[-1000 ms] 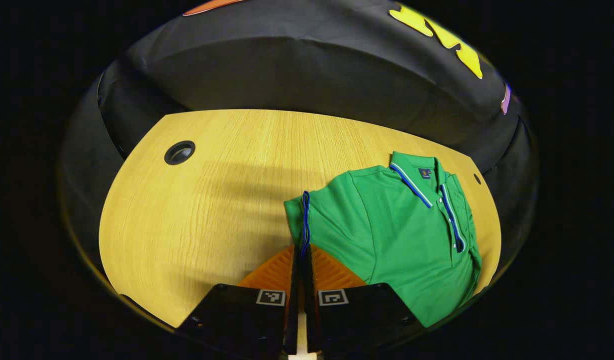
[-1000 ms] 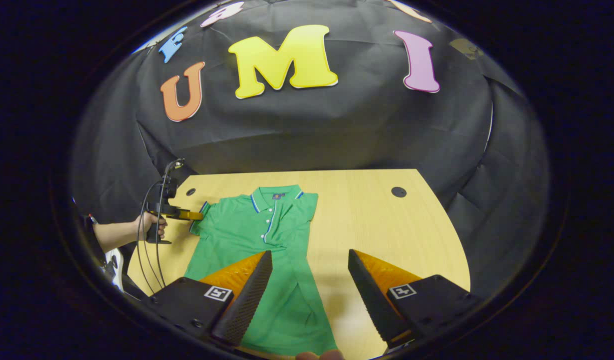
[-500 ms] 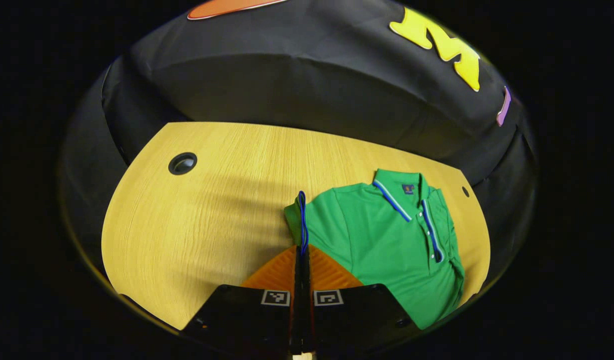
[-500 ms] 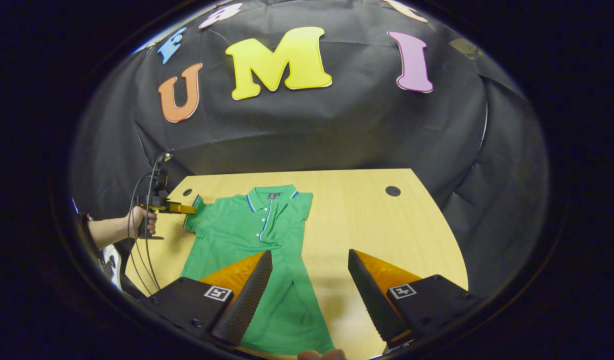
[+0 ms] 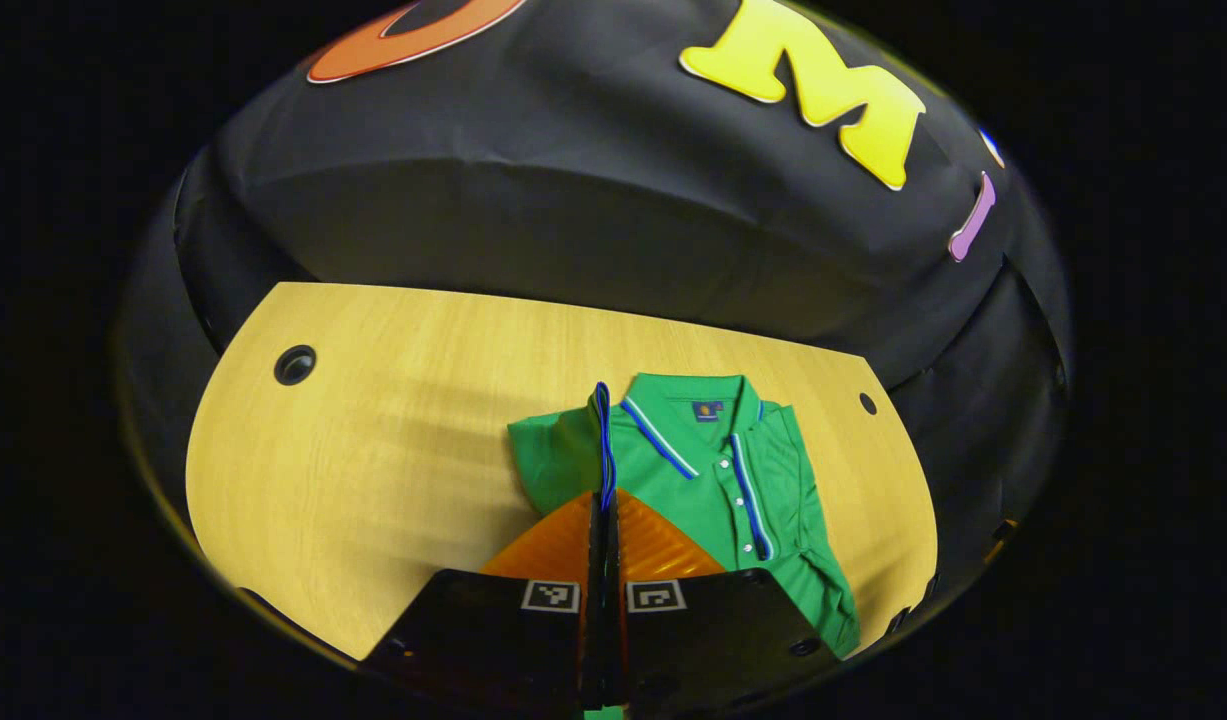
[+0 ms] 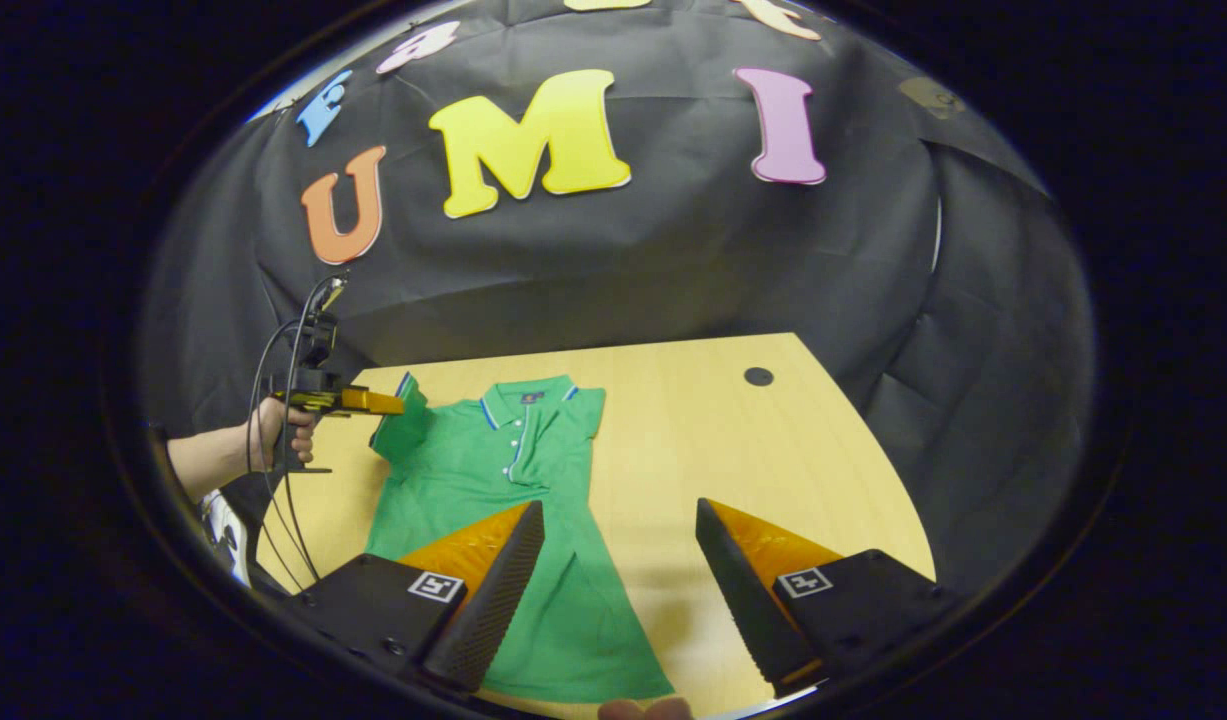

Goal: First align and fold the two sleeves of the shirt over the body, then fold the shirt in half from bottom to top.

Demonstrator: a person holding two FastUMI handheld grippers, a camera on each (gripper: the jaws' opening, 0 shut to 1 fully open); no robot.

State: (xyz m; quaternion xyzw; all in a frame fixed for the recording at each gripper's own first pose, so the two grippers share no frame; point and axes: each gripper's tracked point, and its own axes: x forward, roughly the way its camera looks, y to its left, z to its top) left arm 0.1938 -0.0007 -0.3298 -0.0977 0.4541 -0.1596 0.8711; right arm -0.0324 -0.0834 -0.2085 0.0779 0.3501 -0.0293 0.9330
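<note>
A green polo shirt [image 6: 493,490] with a blue-and-white trimmed collar lies flat on the wooden table [image 6: 733,440], collar toward the far wall. In the left gripper view my left gripper [image 5: 604,497] is shut on the blue-edged cuff [image 5: 603,430] of one sleeve [image 5: 548,465], held up over the shirt [image 5: 733,480]. The right gripper view shows that left gripper [image 6: 375,402] in a hand [image 6: 273,440], with the sleeve [image 6: 403,428] raised off the table. The other sleeve [image 6: 578,425] lies folded over the body. My right gripper [image 6: 620,512] hovers open above the shirt's lower part, holding nothing.
A round cable hole [image 5: 295,365] sits at the table's far left corner and a smaller hole [image 5: 860,403] at the far right. Bare wood [image 5: 373,440] stretches left of the shirt. Cables [image 6: 288,420] hang from the left gripper. Black cloth walls close in the table.
The left gripper has lifted the sleeve cuff off the table and carried it inward toward the collar. The right gripper stays open over the shirt's lower part, barely moved.
</note>
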